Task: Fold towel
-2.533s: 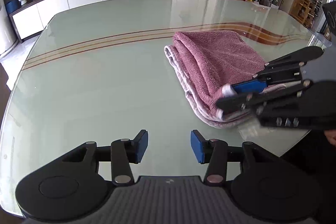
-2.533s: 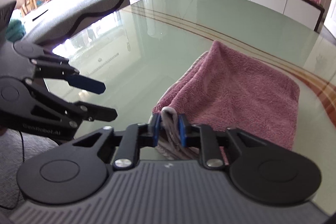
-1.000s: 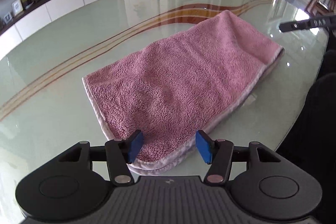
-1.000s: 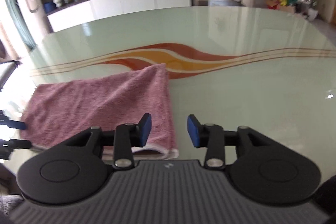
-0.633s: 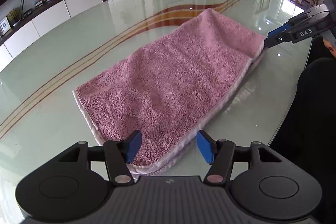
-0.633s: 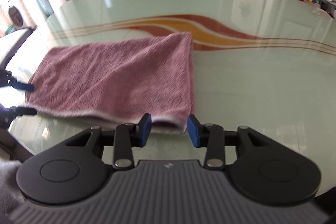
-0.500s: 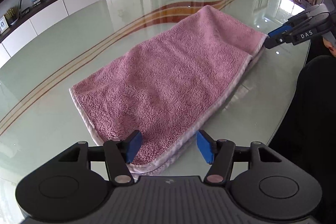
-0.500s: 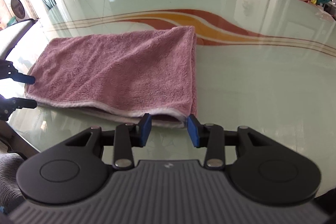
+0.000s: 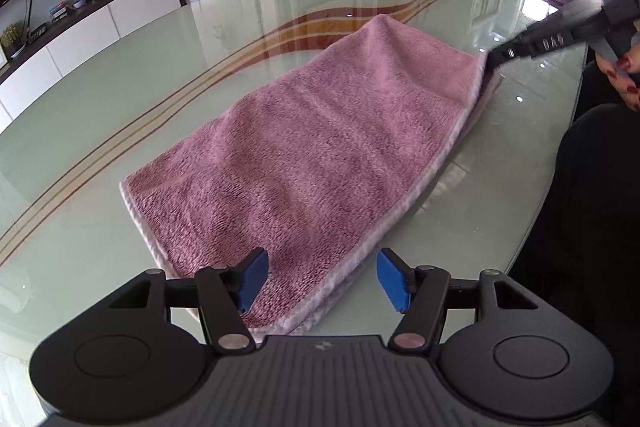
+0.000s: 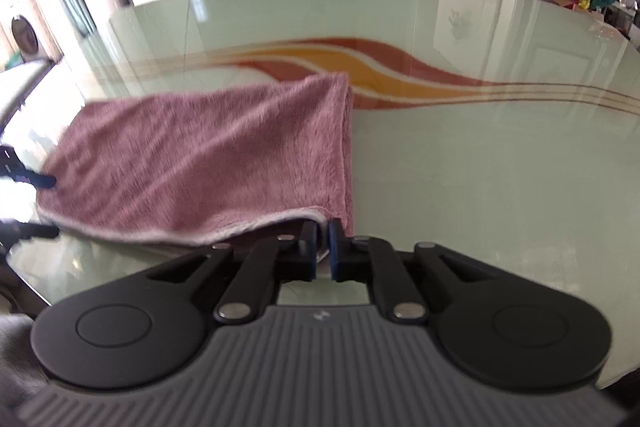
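**Right gripper pinches the near corner while the left waits, jaws apart**

Half a second ago the right gripper (image 10: 323, 247) had its blue pads spread on either side of the towel's corner; its jaws have just been closing, and they now stand almost together with the pale hem of the pink towel (image 10: 208, 163) caught between them. In the left wrist view the same gripper shows as a dark, blurred tip (image 9: 494, 61) touching the towel's far corner, where the cloth lifts slightly off the glass.

The towel (image 9: 304, 155) lies on the glass tabletop (image 9: 100, 115), already doubled lengthwise into a long strip: two layers with a whitish edge show along the side nearest the person. It runs slantwise across the table's orange and brown stripe (image 10: 380, 67), one short end by each gripper.

The left gripper (image 9: 318, 279) is open. Its jaws have just been widening a little, and its blue pads (image 9: 250, 277) straddle the towel's near end without pressing on it. The corner lies between and just under them, so this looks like a line-up for a matching pinch.

Holding one corner at each short end on the open-edge side would let both layers be carried together. The likely next step is for the left to close, then for one end to be brought over the other to halve the strip. The risk is catching only the top layer, which would pull the stack askew.
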`<state>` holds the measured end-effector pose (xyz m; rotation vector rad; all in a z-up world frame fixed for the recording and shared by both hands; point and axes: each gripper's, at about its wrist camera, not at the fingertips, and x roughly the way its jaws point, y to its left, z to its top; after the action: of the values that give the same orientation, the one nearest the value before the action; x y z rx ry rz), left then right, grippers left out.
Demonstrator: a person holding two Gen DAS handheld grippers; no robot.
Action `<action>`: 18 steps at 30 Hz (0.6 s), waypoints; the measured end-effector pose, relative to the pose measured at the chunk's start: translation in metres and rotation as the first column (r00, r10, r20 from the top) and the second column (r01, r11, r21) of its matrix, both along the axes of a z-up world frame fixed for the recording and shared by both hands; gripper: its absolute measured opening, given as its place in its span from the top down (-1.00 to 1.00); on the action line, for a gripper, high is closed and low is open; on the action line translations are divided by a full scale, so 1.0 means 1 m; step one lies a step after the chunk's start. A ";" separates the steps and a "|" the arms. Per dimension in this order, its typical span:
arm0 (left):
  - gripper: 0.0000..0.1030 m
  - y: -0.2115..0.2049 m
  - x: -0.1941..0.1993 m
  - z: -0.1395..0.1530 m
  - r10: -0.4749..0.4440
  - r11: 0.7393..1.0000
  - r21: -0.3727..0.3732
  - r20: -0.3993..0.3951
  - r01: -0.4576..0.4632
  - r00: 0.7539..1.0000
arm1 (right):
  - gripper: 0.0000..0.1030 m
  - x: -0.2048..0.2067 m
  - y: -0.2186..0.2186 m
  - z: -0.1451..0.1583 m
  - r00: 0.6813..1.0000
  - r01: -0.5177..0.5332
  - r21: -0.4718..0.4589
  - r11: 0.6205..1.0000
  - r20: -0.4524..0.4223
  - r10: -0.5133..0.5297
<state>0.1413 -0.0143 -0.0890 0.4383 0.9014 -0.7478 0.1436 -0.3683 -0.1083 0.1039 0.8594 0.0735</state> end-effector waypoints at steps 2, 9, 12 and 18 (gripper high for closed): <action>-0.26 -0.003 -0.001 -0.003 -0.013 1.000 0.009 -0.003 0.013 1.000 | 0.88 0.000 -0.004 0.012 0.999 0.003 0.031 1.000 0.036 -0.004; -0.32 -0.005 0.001 -0.005 -0.014 1.000 0.009 -0.007 0.014 1.000 | 0.88 0.015 0.001 0.048 0.991 -0.024 0.051 0.998 0.132 0.018; -0.31 -0.004 0.003 -0.005 -0.006 1.000 0.005 -0.013 0.006 1.000 | 0.88 0.027 0.006 0.063 0.986 -0.045 0.044 0.998 0.165 0.037; 0.04 0.002 0.013 -0.002 0.052 0.998 -0.020 -0.045 -0.053 0.998 | 0.88 0.042 0.019 0.075 0.981 -0.073 0.005 0.997 0.182 0.071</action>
<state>0.1546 -0.0120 -0.0911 0.3794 0.9427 -0.7209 0.1859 -0.3490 -0.0333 0.0760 0.6804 0.1541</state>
